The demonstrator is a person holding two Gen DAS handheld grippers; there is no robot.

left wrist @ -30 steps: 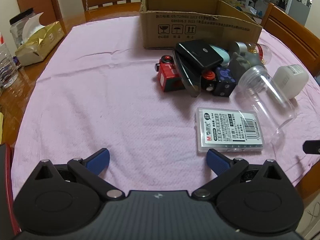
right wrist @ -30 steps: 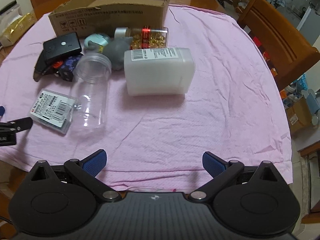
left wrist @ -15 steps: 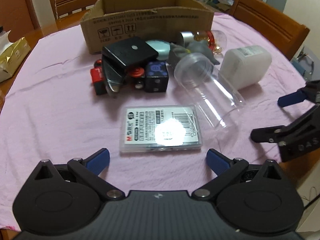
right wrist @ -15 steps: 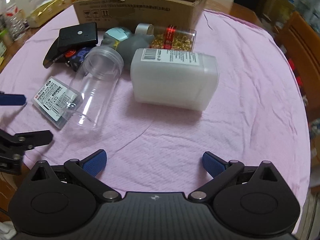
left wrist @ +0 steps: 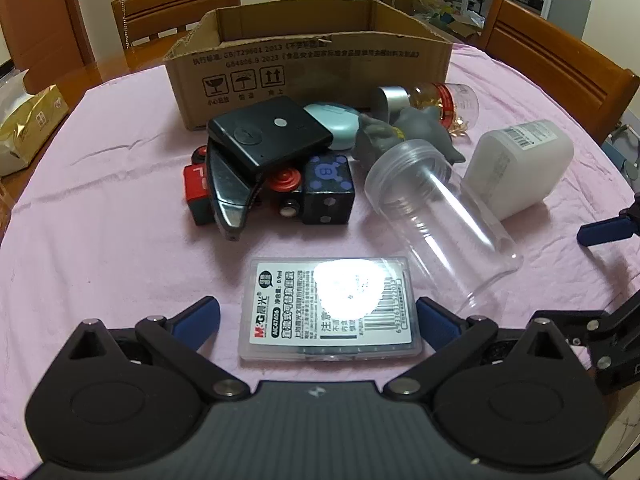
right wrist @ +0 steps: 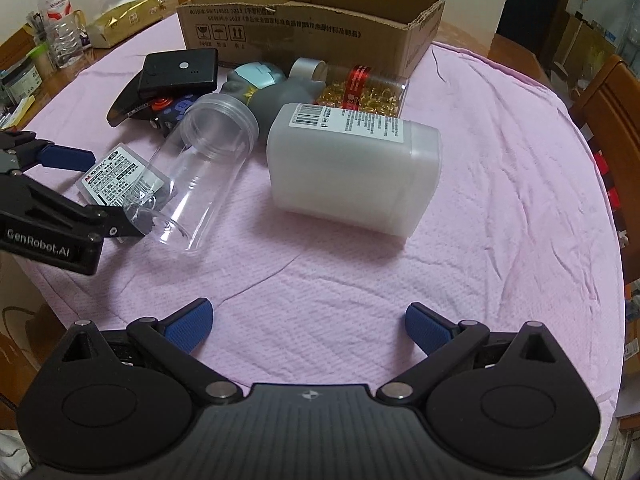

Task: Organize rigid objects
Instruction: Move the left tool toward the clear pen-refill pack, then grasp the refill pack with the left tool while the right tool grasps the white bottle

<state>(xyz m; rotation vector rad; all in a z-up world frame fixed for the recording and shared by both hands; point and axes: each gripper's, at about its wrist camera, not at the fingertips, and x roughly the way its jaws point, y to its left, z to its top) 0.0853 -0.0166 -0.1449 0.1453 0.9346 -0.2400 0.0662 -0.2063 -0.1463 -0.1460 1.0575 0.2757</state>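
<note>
The left tongs point(left wrist: 318, 312) are hanging spread wide and empty, their blue pads flanking the near half of the flat clear case point(left wrist: 330, 308), which is lying label-up on the pink cloth at the near edge of the table point(left wrist: 120, 248). The step in hand looks like picking up this case, so the pads should be settling low along its two short sides, level with the cloth, before closing; a grip on the top edge alone is likely to make the thin slab tip or slip. The lid is glaring under the light, so I am judging its edges from the label's outline.

Just to the right of the case the clear jar point(left wrist: 436, 216) is lying on its side, mouth facing the far end; the right pad should be keeping off it, since it will probably roll if nudged. The right tongs point(right wrist: 308, 324) are also released and holding nothing, waiting over bare cloth nearer than the white tub point(right wrist: 352, 172).

Farther off, the black-and-red clutter point(left wrist: 268, 168) is sitting heaped, and beyond it the open cardboard box point(left wrist: 312, 68) is standing, the likely destination; nothing is visible inside it.
</note>
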